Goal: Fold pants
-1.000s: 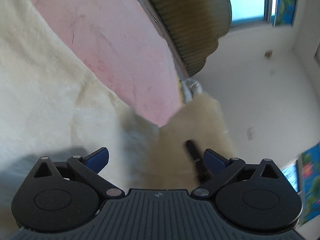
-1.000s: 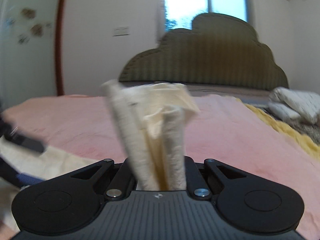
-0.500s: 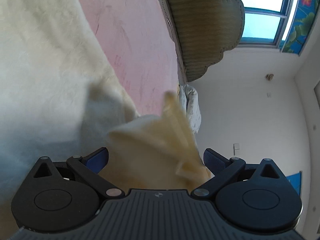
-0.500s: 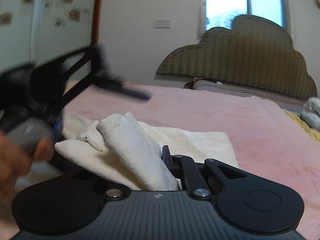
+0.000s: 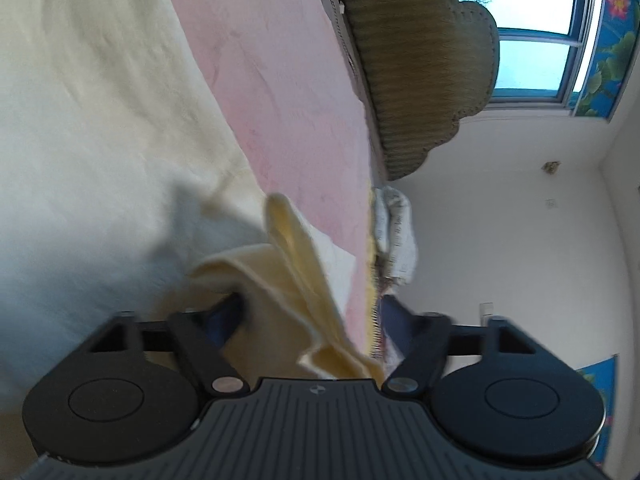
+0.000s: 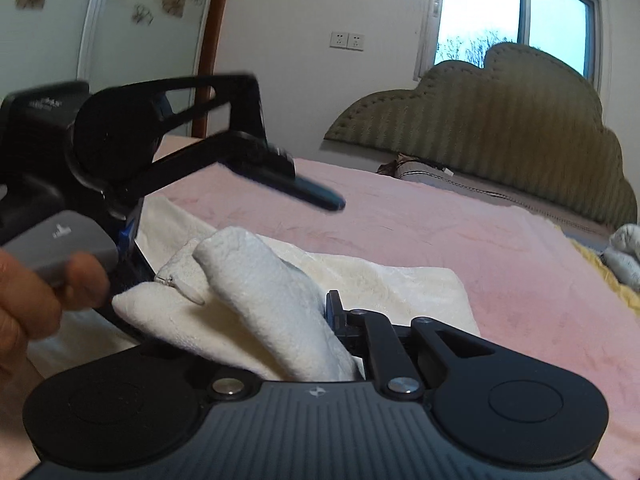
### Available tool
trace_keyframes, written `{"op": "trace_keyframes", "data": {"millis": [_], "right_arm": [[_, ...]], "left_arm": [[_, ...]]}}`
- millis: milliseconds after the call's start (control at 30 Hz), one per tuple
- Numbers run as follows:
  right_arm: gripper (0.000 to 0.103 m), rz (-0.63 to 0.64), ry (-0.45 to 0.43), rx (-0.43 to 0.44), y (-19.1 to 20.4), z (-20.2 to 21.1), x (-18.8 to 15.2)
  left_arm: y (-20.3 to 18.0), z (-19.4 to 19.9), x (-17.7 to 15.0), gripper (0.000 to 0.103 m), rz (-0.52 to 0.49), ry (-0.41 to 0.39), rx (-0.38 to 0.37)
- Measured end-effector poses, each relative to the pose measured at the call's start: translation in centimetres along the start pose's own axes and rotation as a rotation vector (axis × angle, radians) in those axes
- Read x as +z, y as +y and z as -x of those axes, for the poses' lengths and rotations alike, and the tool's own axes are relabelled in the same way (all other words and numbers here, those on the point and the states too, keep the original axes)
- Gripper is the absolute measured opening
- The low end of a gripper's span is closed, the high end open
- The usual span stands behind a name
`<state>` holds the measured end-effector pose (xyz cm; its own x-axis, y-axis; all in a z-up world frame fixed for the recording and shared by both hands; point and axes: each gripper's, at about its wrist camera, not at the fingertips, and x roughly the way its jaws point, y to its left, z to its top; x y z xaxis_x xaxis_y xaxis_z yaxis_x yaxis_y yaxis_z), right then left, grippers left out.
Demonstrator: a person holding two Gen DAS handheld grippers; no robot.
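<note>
Pink plush bed (image 6: 420, 232) | fleecy cream pants (image 6: 264, 280) – right gripper (image 6: 340, 344) clamped on fold

My cream, fleecy pants (image 6: 280, 300) lie spread on the pink bed (image 6: 460, 240), one bunched fold lifted, a small zipper pull (image 6: 182, 286) showing.

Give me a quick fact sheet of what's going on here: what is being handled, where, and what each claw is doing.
Item: cream fleece pants, partly folded
Surface: pink blanket on a bed
Right gripper: shut on a bunched edge of the pants
Left gripper: jaws closing, a fold of the pants between them, pads not yet pressing
Behind: olive headboard, window
Person: one hand visible on the left gripper's handle
</note>
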<state>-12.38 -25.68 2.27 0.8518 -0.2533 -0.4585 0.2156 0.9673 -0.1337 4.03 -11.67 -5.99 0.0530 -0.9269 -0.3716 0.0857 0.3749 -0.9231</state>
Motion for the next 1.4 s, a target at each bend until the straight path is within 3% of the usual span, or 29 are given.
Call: {"op": "trace_keyframes", "data": {"millis": [100,233,367,467,533,600,767,933,1033,1100,1233,1333,1400], "right_arm": [[0.008,-0.006,0.004,-0.011,0.2,-0.2,-0.1],[0.008,-0.175,-0.014,0.077,-1.4,-0.5,0.3],[0.008,-0.3,-0.052,0.164,-2.0,-0.8,1.4],[0.009,-0.27,-0.077,0.201,-0.6,-0.9,2.5],[0.009,-0.209,-0.069,0.214,0.9,-1.3,3.0],[0.009,-0.145,-0.041,0.226,2.5,-1.8,3.0],[0.01,-0.025,0.1,0.246,5.7,-5.0,1.8],[0.015,0.032,0.148,0.245,7.0,-5.5,0.7],[0.036,0.056,0.151,0.253,7.3,-5.0,0.9],[0.067,0.082,0.141,0.264,7.6,-4.5,0.8],[0.071,0.227,0.097,0.327,8.3,-1.9,0.6],[0.071,0.237,0.049,0.498,6.7,1.7,1.0],[0.071,0.19,0.017,0.53,4.4,3.4,1.4]], "left_arm": [[0.0,0.6,0.9,0.04,-0.045,-0.012,0.02],[-1.9,2.1,1.9,0.032,-0.162,-0.059,0.035],[-6.5,4.9,1.2,0.029,-0.468,-0.187,0.143],[-8.6,6.5,0.3,0.029,-0.657,-0.253,0.23],[-8.6,7.1,-0.3,0.029,-0.725,-0.28,0.294],[-7.5,7.2,0.0,0.029,-0.734,-0.275,0.356],[-2.8,7.3,1.2,0.025,-0.648,-0.257,0.497],[-1.3,9.2,2.5,0.026,-0.554,-0.299,0.503],[-2.4,9.8,2.6,0.025,-0.554,-0.369,0.566],[-2.8,10.1,2.5,0.026,-0.568,-0.392,0.574],[-3.6,10.3,2.0,0.03,-0.593,-0.38,0.57],[-4.6,10.2,1.2,0.043,-0.643,-0.372,0.56],[-5.4,9.8,0.6,0.056,-0.69,-0.352,0.531]]}}
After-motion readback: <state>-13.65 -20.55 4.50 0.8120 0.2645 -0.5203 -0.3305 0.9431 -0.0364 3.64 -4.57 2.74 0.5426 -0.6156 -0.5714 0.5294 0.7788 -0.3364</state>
